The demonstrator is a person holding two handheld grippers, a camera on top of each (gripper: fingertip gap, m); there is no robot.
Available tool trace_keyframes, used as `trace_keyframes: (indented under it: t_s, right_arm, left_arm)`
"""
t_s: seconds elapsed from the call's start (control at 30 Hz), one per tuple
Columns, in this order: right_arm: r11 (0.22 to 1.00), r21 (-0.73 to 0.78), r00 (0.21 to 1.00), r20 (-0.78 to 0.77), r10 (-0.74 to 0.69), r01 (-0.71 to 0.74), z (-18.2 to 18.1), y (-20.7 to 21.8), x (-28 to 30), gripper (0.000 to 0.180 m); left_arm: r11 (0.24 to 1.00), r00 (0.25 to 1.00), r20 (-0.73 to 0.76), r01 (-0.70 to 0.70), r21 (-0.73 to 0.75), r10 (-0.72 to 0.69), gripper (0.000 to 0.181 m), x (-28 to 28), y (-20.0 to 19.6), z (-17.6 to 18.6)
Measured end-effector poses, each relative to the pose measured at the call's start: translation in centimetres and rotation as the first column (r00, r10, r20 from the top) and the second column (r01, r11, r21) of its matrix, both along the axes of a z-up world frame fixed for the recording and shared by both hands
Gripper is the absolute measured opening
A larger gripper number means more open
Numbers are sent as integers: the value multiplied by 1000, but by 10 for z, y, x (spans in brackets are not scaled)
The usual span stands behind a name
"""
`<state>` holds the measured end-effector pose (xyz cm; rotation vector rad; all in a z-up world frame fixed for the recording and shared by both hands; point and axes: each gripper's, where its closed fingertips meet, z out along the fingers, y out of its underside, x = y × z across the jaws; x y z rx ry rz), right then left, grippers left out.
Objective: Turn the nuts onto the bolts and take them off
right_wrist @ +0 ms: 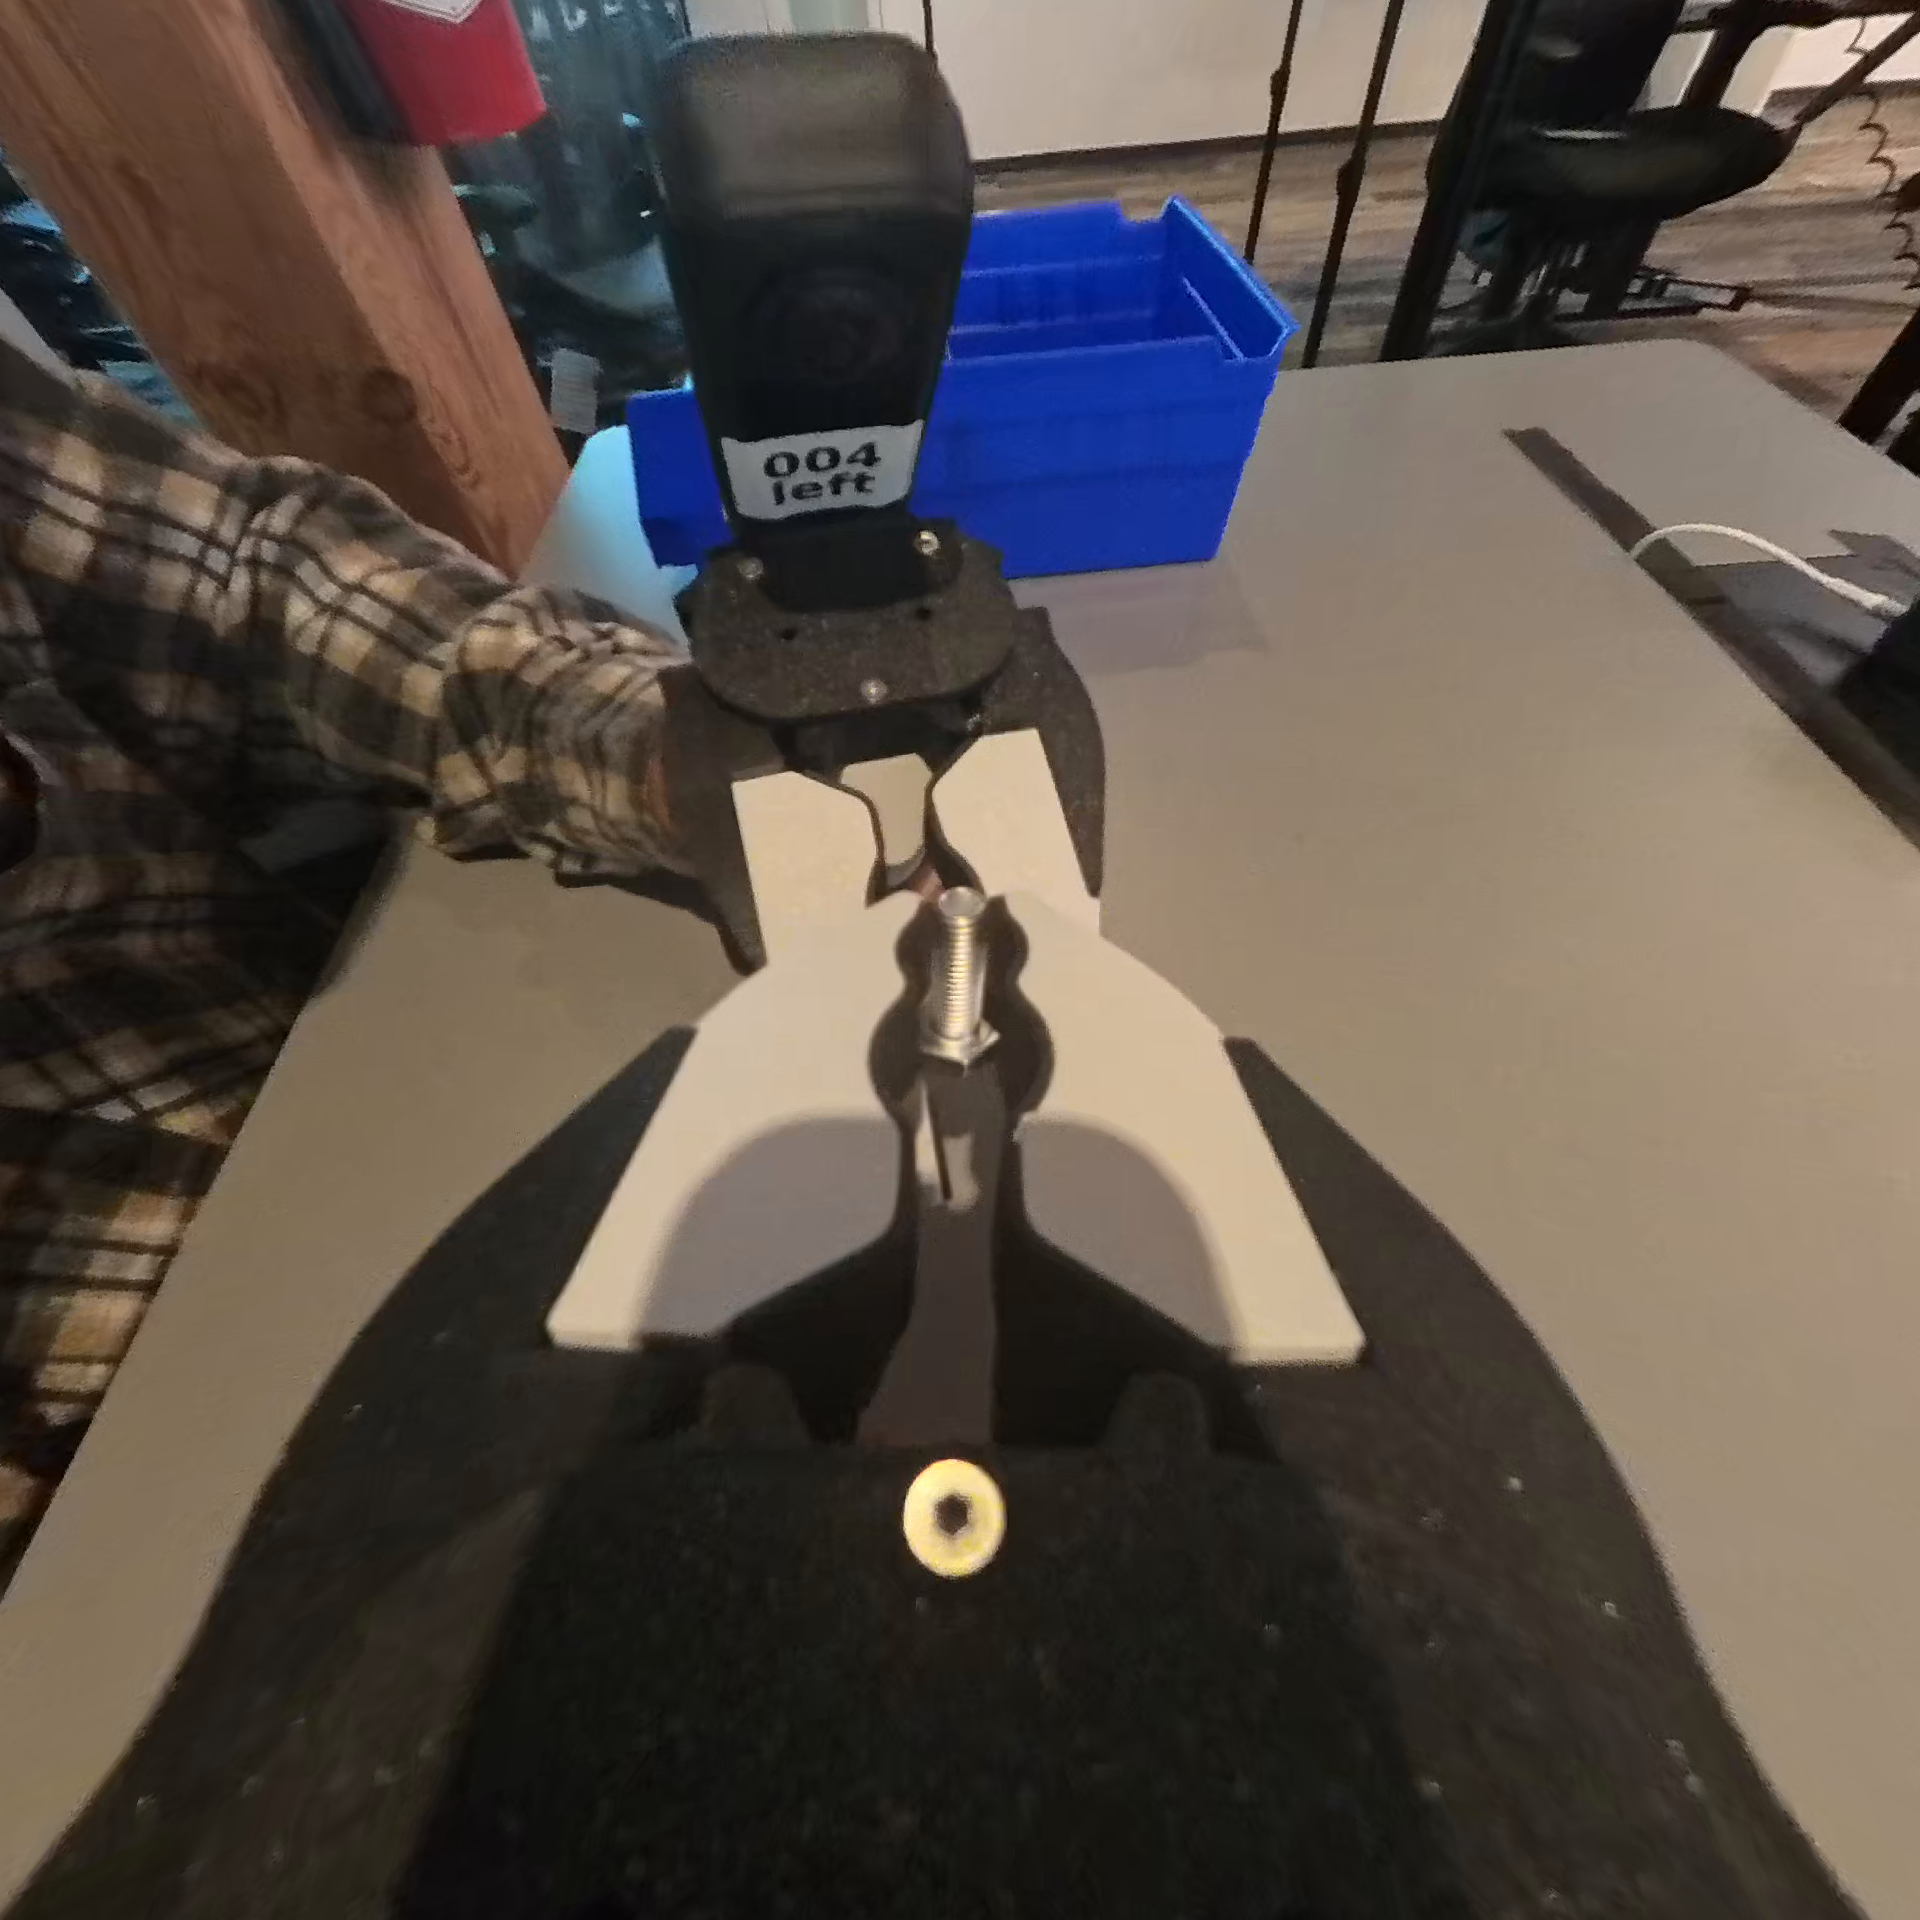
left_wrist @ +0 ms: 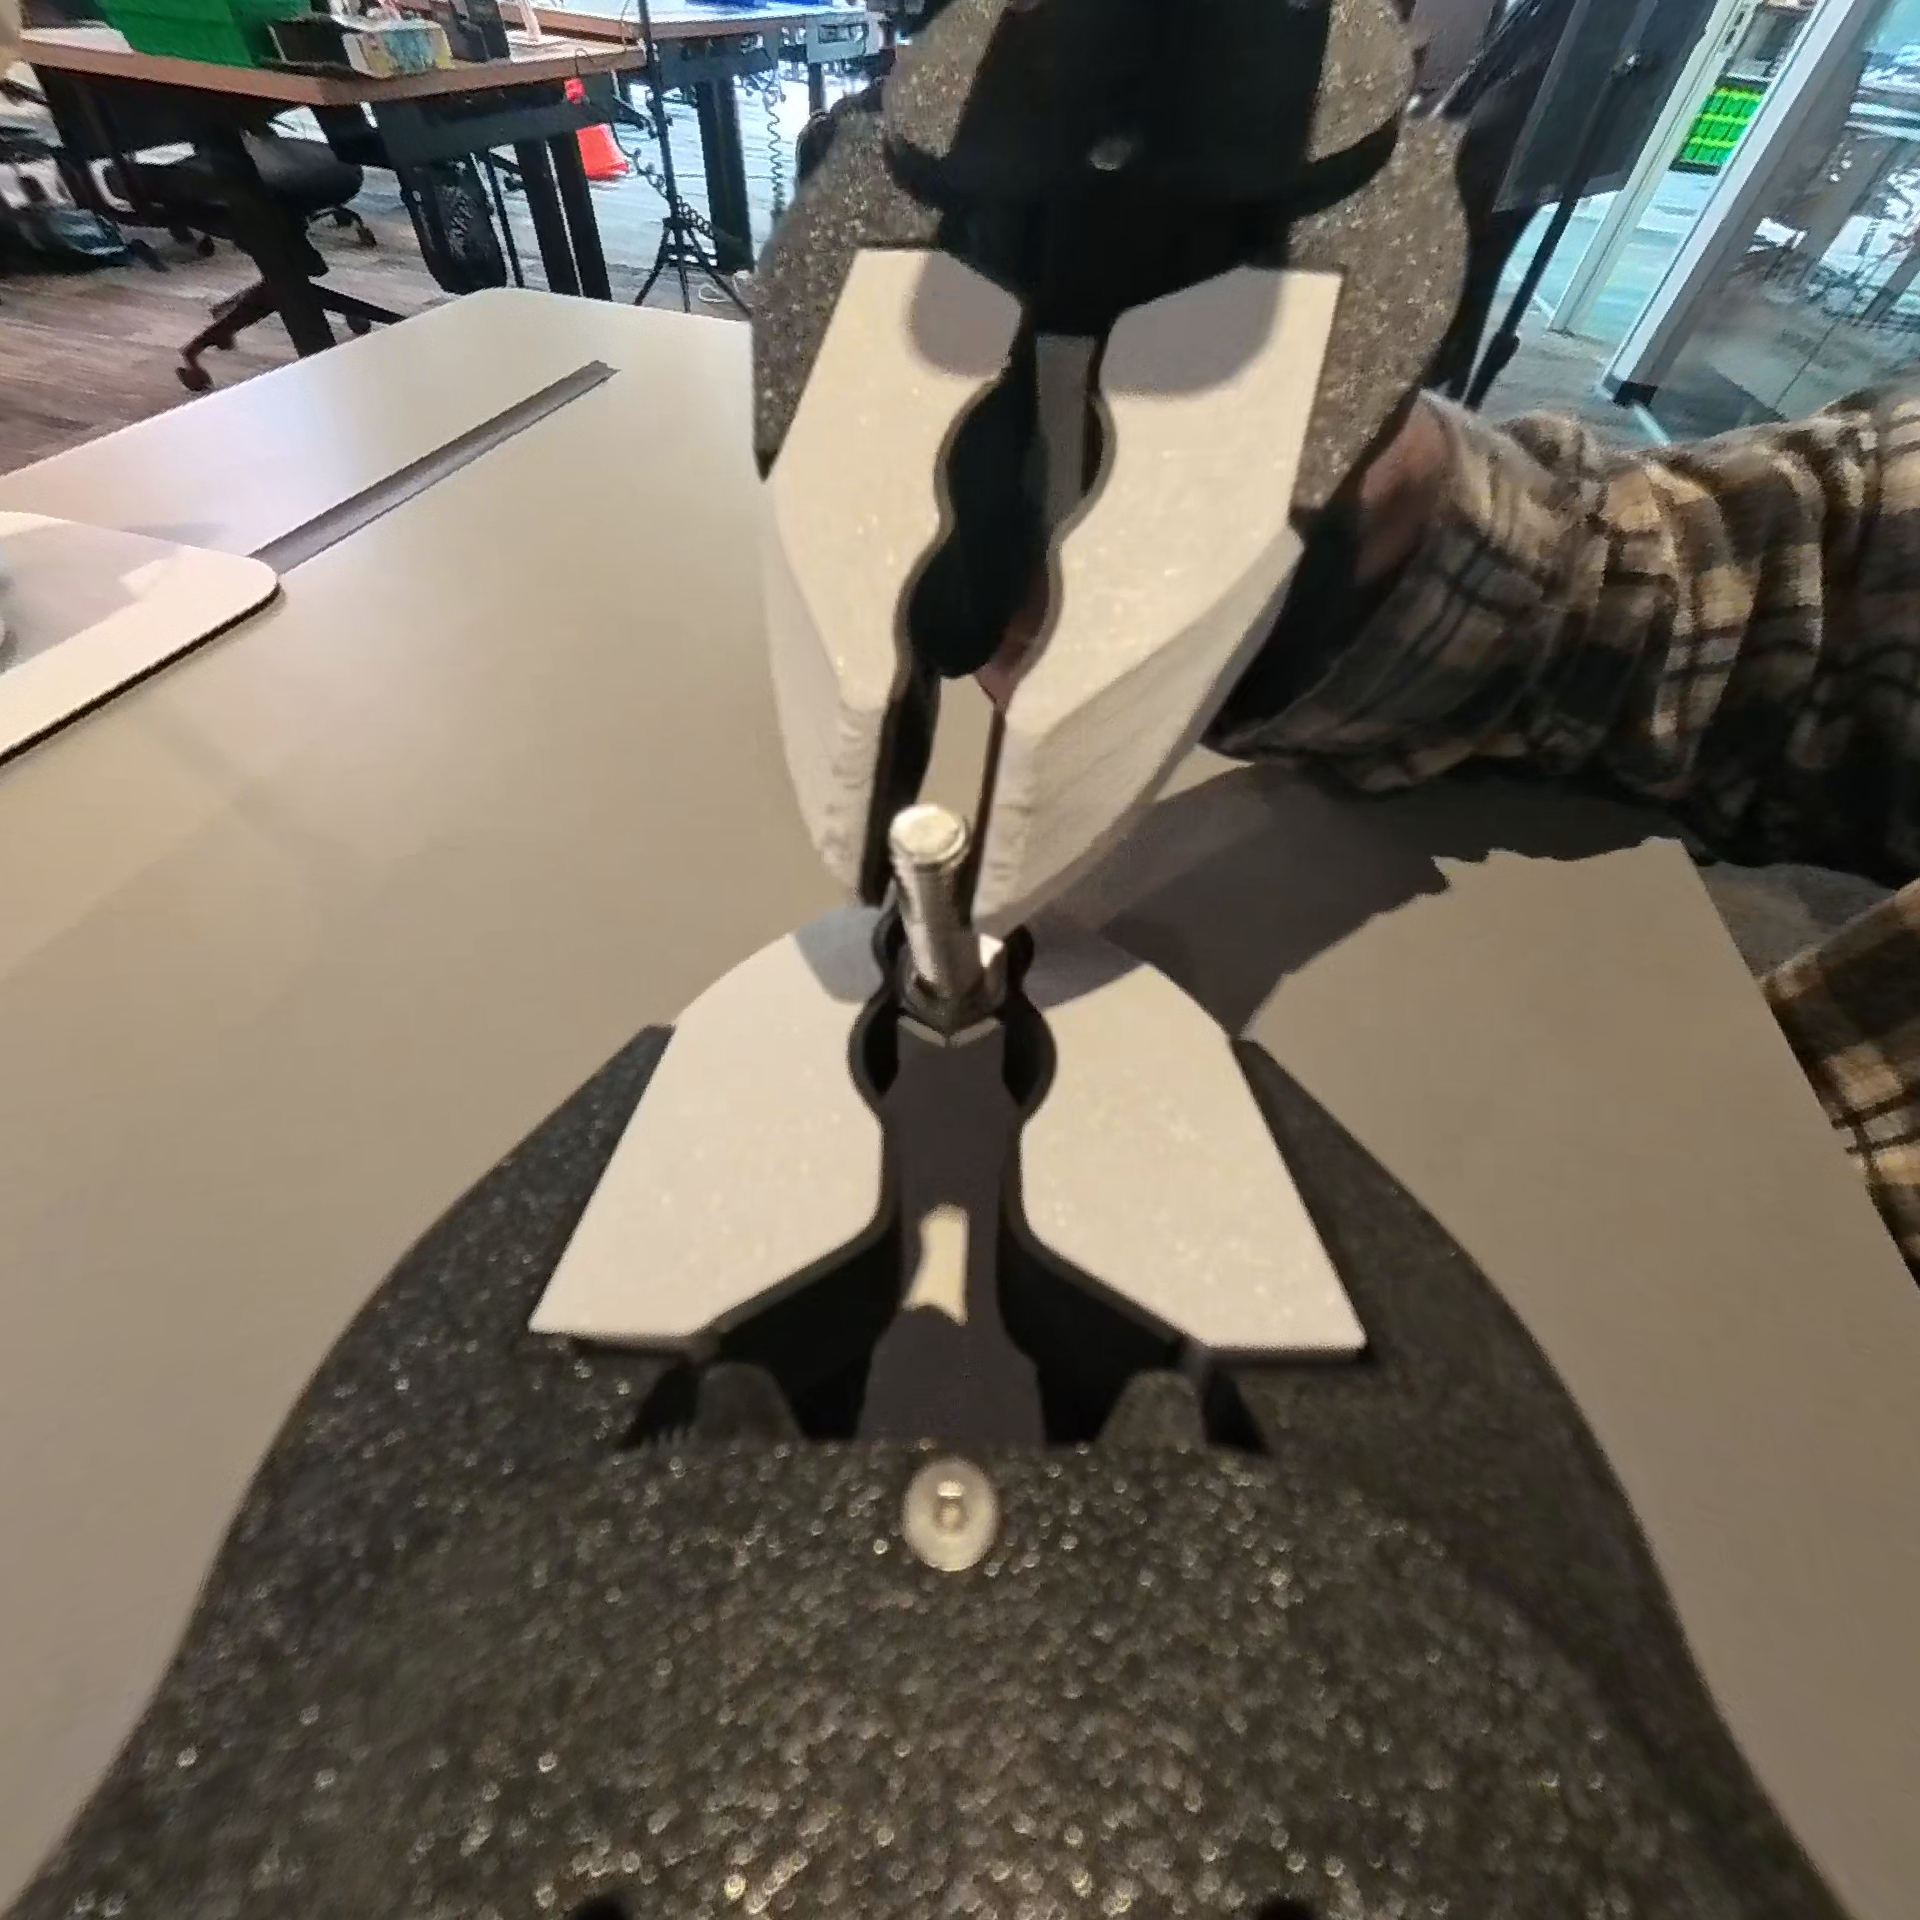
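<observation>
- Bolt (left_wrist: 928, 914), in the left wrist view, stood in the air over the grey table (left_wrist: 416, 831), its plain end up. The hex piece (left_wrist: 951, 1023) at its lower end was set between the tips of the left gripper (left_wrist: 951, 987).
- Those tongs were drawn narrow and pinched that lower end, probably to keep the bolt from spinning while the other tool worked. I could not tell whether the hex piece was the head or a nut.
- The right gripper (left_wrist: 925, 883) came down steeply from above, its tips just beside the shaft, held by an arm in a plaid sleeve (left_wrist: 1558, 623).
- A white flat board (left_wrist: 156, 613) lay well apart to the left, and the table edge ran near on the right.
- In the right wrist view the bolt (right_wrist: 961, 966) lay along the slit of the right gripper (right_wrist: 961, 914). These tongs were narrow too, but whether they pressed the metal could not be told.
- The left gripper (right_wrist: 925, 883) faced it tip to tip, leaving little room to twist without bumping.
- A blue bin (right_wrist: 1091, 416) and a white cable (right_wrist: 1766, 561) sat far off; bare table (right_wrist: 1455, 831) lay on both sides.
</observation>
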<state>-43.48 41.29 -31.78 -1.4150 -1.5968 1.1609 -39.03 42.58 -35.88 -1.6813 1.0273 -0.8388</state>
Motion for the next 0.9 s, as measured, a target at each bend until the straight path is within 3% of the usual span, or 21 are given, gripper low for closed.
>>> trace_keyframes:
  t_s: [0.3,0.67,0.9]
  right_arm:
    - [976,-214,960,-277,-33,-28,32,4,26,9]
    - [971,-232,976,-217,11,-63,22,-3,26,9]
    - [985,-165,978,-207,21,-56,22,-6,25,9]
  left_arm:
    - [996,961,263,88,-2,-84,21,2,-10,29]
    - [992,952,279,125,21,-126,23,6,-17,33]
    - [992,962,245,125,10,-123,20,7,-17,30]
